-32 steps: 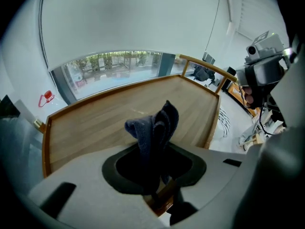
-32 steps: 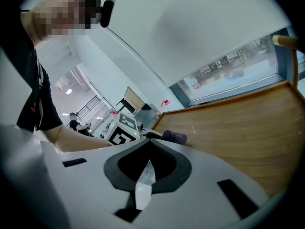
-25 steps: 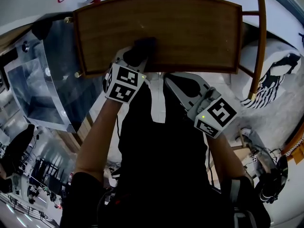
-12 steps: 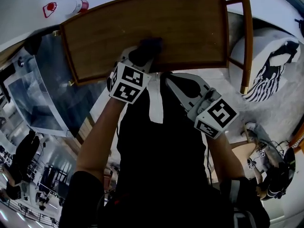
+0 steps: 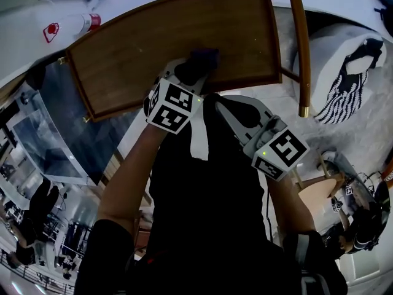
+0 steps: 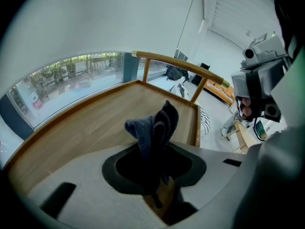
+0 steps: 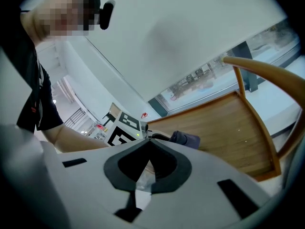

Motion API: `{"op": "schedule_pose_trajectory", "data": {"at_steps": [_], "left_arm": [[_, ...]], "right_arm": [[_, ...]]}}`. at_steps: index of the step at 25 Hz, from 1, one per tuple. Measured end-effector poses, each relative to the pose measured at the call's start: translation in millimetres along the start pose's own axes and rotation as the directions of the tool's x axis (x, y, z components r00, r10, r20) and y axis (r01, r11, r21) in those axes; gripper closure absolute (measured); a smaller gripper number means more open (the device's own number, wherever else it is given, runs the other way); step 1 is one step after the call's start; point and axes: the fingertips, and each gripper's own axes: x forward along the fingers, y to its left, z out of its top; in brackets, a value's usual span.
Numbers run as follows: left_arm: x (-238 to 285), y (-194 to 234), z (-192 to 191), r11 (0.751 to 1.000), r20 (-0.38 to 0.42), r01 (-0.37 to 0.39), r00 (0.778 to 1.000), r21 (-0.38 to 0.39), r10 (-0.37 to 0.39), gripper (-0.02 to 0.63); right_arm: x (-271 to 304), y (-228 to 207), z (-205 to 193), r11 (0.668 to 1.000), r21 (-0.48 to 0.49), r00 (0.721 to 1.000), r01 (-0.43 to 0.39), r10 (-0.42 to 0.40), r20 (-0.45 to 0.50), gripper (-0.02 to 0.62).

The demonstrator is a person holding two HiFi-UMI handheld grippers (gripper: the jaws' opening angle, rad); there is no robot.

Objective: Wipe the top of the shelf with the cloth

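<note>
The brown wooden shelf top (image 5: 153,48) fills the upper part of the head view. A dark blue cloth (image 5: 206,59) lies bunched on it near its near edge, right of the middle. My left gripper (image 5: 193,72) is shut on the cloth; in the left gripper view the cloth (image 6: 157,125) sticks up from the closed jaws (image 6: 153,152) over the shelf top (image 6: 86,123). My right gripper (image 5: 218,102) hangs just off the shelf's near edge, shut and empty. In the right gripper view its jaws (image 7: 148,140) meet, with the cloth (image 7: 187,139) and shelf top (image 7: 224,123) beyond.
A curved wooden rail (image 5: 296,42) runs along the shelf's right end. Lower left of the shelf is a glass panel (image 5: 61,134). A white bottle with a red label (image 5: 67,23) lies beyond the shelf at the far left. A black-and-white patterned item (image 5: 350,78) sits at right.
My left gripper has slid the cloth to the right along the shelf's near edge. The head view has swung, so the shelf looks tilted. The right gripper has hardly moved.
</note>
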Motion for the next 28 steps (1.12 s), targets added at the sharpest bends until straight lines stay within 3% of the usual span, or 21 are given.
{"op": "schedule_pose_trajectory", "data": {"at_steps": [17,28], "left_arm": [[54,-59,57,0.986,-0.012,0.137,0.991,0.099,-0.137,0.472],[75,-88,78,0.971,-0.013,0.198,0.98,0.131,-0.198,0.472]], "right_arm": [[-51,-38,12,0.994,0.072,0.99,0.082,-0.09,0.107,0.592],[-70,-53,4,0.987,0.099,0.985,0.127,-0.138,0.108,0.592]]}}
